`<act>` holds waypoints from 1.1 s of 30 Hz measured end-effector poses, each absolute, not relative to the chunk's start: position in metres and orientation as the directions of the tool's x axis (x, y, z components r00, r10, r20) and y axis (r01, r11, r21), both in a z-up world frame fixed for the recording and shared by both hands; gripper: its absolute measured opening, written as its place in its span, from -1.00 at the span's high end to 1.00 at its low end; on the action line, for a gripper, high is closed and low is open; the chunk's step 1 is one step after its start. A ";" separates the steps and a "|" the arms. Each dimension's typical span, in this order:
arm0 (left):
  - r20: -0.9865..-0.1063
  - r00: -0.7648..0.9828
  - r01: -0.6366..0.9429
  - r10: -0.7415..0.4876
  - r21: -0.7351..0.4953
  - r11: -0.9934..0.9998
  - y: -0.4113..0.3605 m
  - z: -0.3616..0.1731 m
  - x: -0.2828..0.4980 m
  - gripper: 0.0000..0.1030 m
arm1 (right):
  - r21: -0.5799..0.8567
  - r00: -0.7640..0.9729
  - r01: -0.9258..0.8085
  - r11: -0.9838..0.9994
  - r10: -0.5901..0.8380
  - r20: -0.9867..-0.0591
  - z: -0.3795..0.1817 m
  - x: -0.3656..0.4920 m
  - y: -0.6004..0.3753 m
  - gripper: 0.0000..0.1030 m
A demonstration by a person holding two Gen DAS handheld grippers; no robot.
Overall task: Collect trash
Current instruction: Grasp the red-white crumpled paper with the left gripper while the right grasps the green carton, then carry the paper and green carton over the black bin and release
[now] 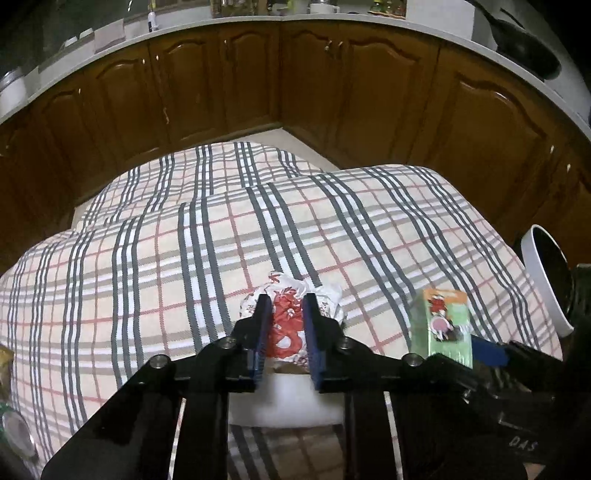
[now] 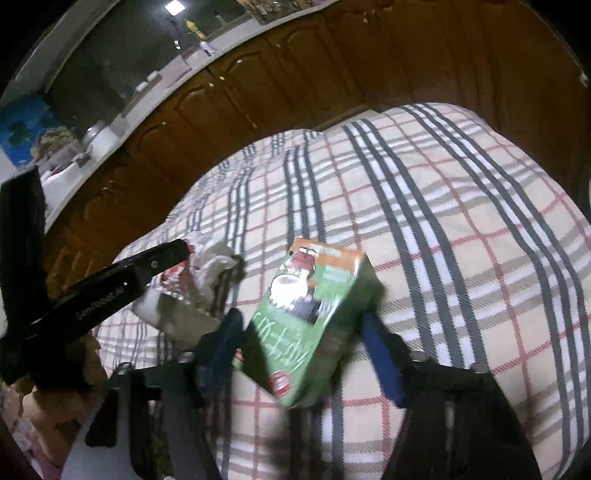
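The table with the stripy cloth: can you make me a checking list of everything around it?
Surface: plaid tablecloth covers the table, rumpled at the far end.
Job's things: crumpled red-and-white wrapper; green carton; white bin at the right edge.
Clutter: a roll of tape at the lower left edge.
Grippers: left tool is shut on the wrapper; right tool has a finger on each side of the carton, but blur hides whether it grips.
Cables: nothing seen.
Surroundings: brown wooden cabinets under a pale countertop with jars and a dark pan.
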State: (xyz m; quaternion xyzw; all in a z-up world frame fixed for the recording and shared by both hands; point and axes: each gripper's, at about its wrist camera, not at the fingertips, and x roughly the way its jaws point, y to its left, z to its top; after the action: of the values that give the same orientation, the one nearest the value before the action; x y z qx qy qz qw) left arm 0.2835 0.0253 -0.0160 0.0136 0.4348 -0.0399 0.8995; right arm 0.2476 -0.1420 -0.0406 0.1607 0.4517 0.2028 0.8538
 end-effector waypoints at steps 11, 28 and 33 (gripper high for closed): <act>-0.731 0.674 0.115 -0.108 -0.041 0.993 0.023 0.009 0.264 0.98 | 0.444 0.558 -0.244 0.862 0.499 -0.663 -0.021 0.227 -0.170 0.90; -0.626 0.722 0.238 -0.294 -0.174 0.955 -0.027 0.058 0.220 0.99 | 0.451 0.673 -0.191 0.872 0.451 -0.586 0.016 0.191 -0.249 0.91; -0.623 0.703 0.293 -0.343 -0.186 0.938 -0.058 0.059 0.214 0.99 | 0.446 0.710 -0.139 0.884 0.403 -0.578 0.020 0.179 -0.284 0.91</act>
State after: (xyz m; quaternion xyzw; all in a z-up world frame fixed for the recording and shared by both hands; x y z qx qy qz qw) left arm 0.2139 -0.0579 0.0589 -0.0365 0.3448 -0.1725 0.9220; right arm 0.1792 -0.2836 0.0204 0.1882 0.3504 0.1498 0.9052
